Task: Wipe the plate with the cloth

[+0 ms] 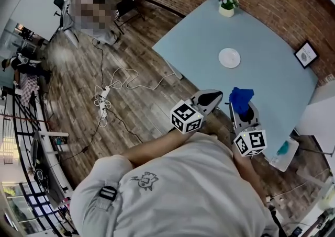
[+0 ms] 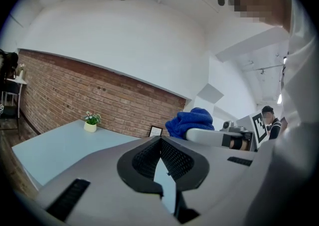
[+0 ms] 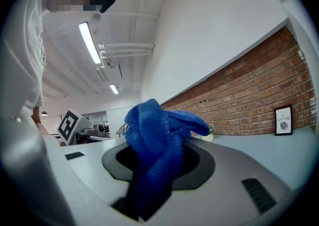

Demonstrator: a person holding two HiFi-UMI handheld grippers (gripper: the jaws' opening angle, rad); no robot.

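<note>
Cloth (image 3: pixel 152 140), blue and bunched, sits clamped in the right tool (image 1: pixel 243 109); the left tool (image 1: pixel 210 96) is clenched empty; the plate (image 1: pixel 229 57) lies apart on the tabletop (image 1: pixel 267 76).

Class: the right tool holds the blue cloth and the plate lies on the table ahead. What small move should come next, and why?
Probably carry the right tool forward over the table toward the plate: its jaws are shut on the blue cloth, but the cloth is well short of the plate, near the table's edge.
</note>
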